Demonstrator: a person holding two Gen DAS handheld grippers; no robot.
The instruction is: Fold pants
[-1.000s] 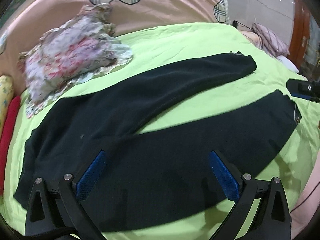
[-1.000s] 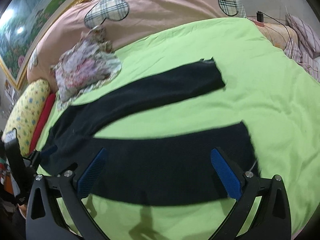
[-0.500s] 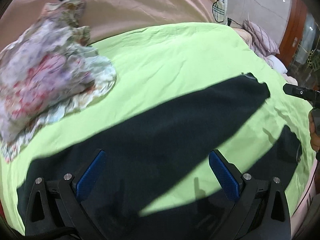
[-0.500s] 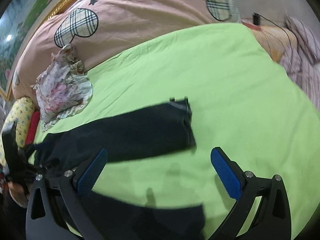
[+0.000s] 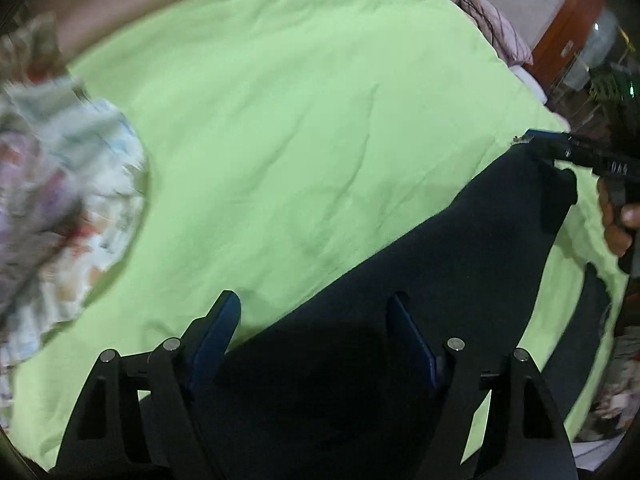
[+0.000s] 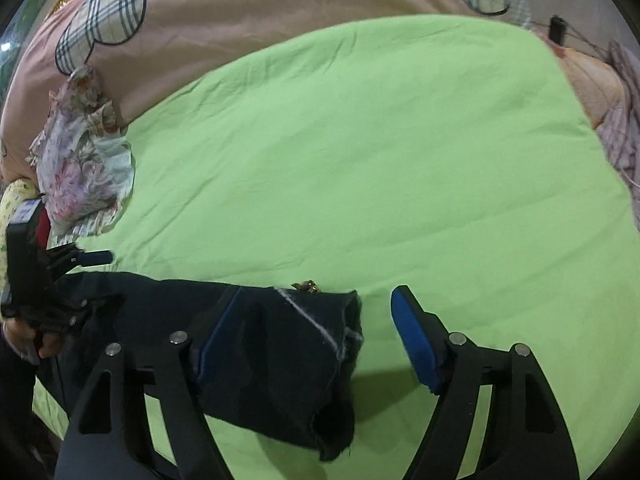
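Dark navy pants (image 5: 460, 256) lie on a lime green bed sheet (image 5: 300, 120). In the left wrist view my left gripper (image 5: 316, 328) is open, its jaws straddling the far edge of the upper leg near the waist end. In the right wrist view my right gripper (image 6: 316, 332) is open and low over the hem of that pant leg (image 6: 296, 344); the hem lies between its jaws. The right gripper also shows in the left wrist view (image 5: 540, 140) at the hem, and the left gripper in the right wrist view (image 6: 94, 258) at the far left.
A crumpled floral garment (image 6: 80, 172) lies at the left near a pink quilt with plaid hearts (image 6: 240, 4). A yellow pillow (image 6: 12, 200) sits at the far left. More bedding and cables (image 6: 616, 92) lie at the right edge.
Both grippers have moved forward and down onto the far pant leg. Their jaws have narrowed from wide open. The near leg has dropped out of the middle of both views.
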